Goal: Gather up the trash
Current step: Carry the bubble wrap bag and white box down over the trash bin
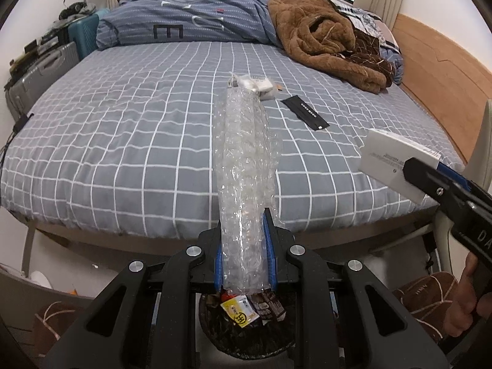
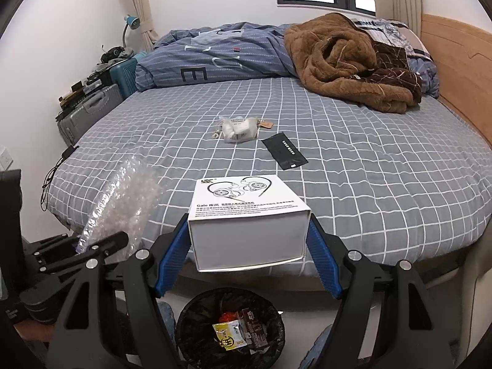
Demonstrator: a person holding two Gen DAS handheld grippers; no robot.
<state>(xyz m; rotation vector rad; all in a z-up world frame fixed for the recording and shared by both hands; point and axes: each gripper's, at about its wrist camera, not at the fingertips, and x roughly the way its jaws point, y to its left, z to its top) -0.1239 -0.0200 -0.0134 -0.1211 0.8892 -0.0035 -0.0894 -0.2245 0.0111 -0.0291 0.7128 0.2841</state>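
At the foot of a bed [image 2: 384,190] covered in a grey checked sheet, two hand-held claws hang over the floor, each with a piece of rubbish. Stacked suitcases [image 2: 92,117] crowd the bed's left edge against the wall. On the left, the left gripper [image 1: 244,246] is clamped on a long roll of bubble wrap [image 1: 246,166] that juts forward over the mattress edge. Directly beneath both claws stands a black-lined bin [image 2: 229,329] on the floor, already holding wrappers, its rim just clear of the bed's front edge. To the right, the right gripper [image 2: 247,240] has its blue pads pressed against both sides of a white earphone box [image 2: 246,215], held level above the bin and the sheet's near edge. A hand [image 1: 464,301] shows at the handle in the left wrist view. Further up the open middle of the sheet lie a small white packet [image 2: 240,129] and, just to its right, a flat black sleeve [image 2: 284,150], apart from each other. A brown blanket [image 2: 344,61] is heaped at the far right by the wooden headboard [image 2: 461,70], beside a folded blue duvet [image 2: 221,55].
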